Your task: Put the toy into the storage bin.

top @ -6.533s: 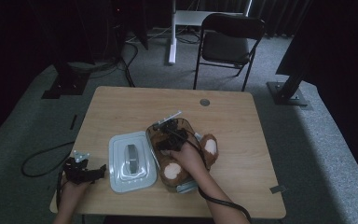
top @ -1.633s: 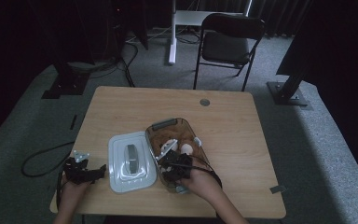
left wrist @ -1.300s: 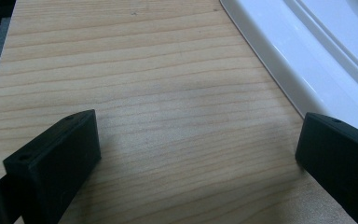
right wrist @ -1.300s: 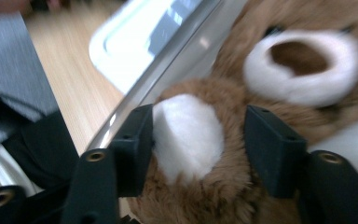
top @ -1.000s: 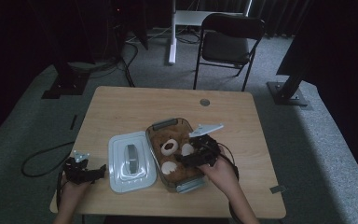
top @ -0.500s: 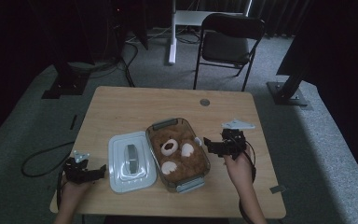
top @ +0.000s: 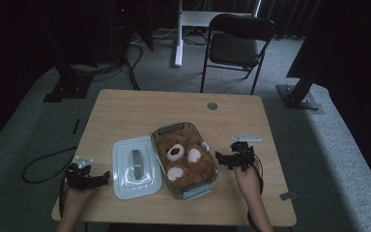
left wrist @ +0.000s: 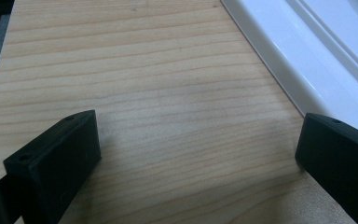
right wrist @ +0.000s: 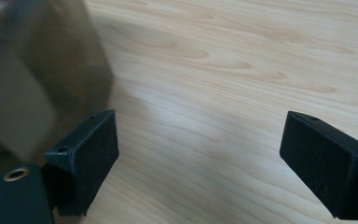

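Observation:
A clear container (top: pixel 184 153) sits mid-table with a brown teddy bear (top: pixel 183 162) packed inside it. Its white lid (top: pixel 136 166) lies flat on the table just to its left. My right gripper (top: pixel 223 158) rests to the right of the container, open, with bare wood between its jaws; the container's blurred wall (right wrist: pixel 32 88) is at the left of the right gripper view. My left gripper (top: pixel 101 177) sits at the table's front left, open and holding nothing, with the lid's white rim (left wrist: pixel 307 56) beside its right jaw.
The wooden table (top: pixel 125 116) has a round grommet (top: pixel 212 106) near its far edge. A black chair (top: pixel 236 46) and stand bases stand on the carpet beyond. A cable (top: pixel 43 162) trails off the left edge.
My right gripper let go of the teddy bear inside the container, then drew back to the right and came to rest on the table. The left gripper stayed still.

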A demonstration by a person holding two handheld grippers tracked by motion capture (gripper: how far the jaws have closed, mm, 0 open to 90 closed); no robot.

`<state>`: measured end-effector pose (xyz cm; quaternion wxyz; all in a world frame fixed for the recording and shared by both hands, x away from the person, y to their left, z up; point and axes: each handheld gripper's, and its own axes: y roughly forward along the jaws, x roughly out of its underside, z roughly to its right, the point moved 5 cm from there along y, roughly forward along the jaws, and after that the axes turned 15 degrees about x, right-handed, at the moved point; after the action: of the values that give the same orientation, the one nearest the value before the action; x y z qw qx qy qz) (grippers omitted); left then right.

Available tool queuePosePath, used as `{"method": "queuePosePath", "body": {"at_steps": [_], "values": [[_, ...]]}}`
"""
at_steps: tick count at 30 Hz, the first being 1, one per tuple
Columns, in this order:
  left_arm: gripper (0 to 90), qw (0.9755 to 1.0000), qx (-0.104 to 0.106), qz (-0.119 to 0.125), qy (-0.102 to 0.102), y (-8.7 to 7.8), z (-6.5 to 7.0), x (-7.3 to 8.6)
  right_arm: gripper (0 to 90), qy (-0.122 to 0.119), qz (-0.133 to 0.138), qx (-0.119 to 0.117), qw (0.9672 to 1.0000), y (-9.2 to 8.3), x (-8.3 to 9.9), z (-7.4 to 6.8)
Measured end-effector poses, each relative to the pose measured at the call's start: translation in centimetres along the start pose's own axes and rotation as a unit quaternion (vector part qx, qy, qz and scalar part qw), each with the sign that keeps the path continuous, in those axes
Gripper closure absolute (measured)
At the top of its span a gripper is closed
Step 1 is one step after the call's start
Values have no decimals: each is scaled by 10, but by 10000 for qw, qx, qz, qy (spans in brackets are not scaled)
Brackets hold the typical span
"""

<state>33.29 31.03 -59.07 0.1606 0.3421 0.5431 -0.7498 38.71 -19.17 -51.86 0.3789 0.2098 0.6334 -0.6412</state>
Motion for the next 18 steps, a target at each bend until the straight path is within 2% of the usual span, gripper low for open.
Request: {"method": "queuePosePath", "body": {"at_steps": [4, 6, 10, 15, 18], "values": [[6, 9999, 63, -112, -11, -1, 5, 0, 109, 23, 125, 280, 9995, 5, 9, 9], [6, 9999, 47, -144, -5, -2, 8, -1, 109, 104, 176, 323, 9993, 7, 13, 15], [6, 9999, 148, -82, -21, -7, 17, -5, 109, 286, 251, 404, 9985, 10, 23, 24], [6, 9991, 422, -67, 85, -9, 36, -12, 109, 205, 158, 492, 9985, 18, 34, 24], [6, 9980, 622, -44, 108, -8, 49, -16, 109, 150, 97, 462, 9988, 22, 41, 23]]}}
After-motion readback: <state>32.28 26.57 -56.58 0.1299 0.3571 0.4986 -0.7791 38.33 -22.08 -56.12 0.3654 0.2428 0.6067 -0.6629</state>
